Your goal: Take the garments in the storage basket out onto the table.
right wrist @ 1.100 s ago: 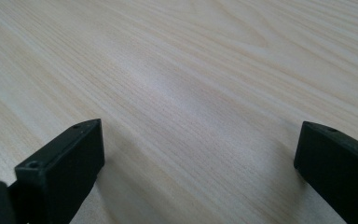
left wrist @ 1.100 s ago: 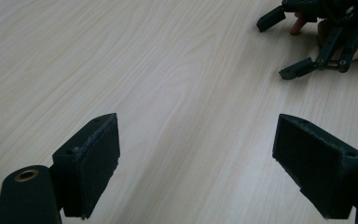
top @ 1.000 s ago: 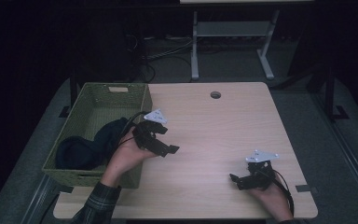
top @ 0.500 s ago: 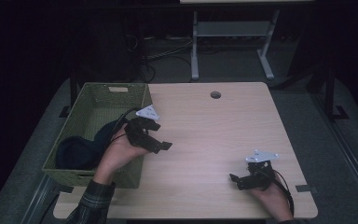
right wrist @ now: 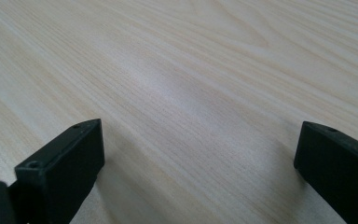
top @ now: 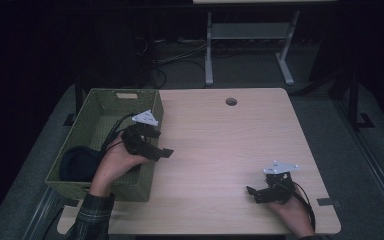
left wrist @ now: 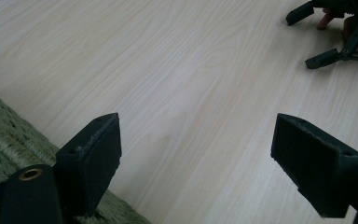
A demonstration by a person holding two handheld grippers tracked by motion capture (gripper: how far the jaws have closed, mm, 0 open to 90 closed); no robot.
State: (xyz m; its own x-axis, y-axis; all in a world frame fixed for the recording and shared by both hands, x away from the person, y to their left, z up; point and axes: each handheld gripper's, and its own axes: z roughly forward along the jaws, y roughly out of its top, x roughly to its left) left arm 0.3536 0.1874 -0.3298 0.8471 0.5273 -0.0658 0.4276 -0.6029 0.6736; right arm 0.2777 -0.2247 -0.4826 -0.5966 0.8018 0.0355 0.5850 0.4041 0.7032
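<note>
My left hand-held gripper point(top: 152, 145) hangs over the right rim of the green basket point(top: 92, 129) at nine o'clock on the table point(top: 230, 145), jaws spread wide, nothing between them. A dark cloth point(top: 78, 162) lies in the basket's near end. My right hand-held gripper point(top: 260, 194) rests at five o'clock, jaws wide apart, empty.

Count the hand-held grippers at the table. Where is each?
2. The left hand-held gripper is over the green basket's right rim; the right hand-held gripper is near the table's front right corner.

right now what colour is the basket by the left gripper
Olive green, woven basket; clearest in the high view.
</note>
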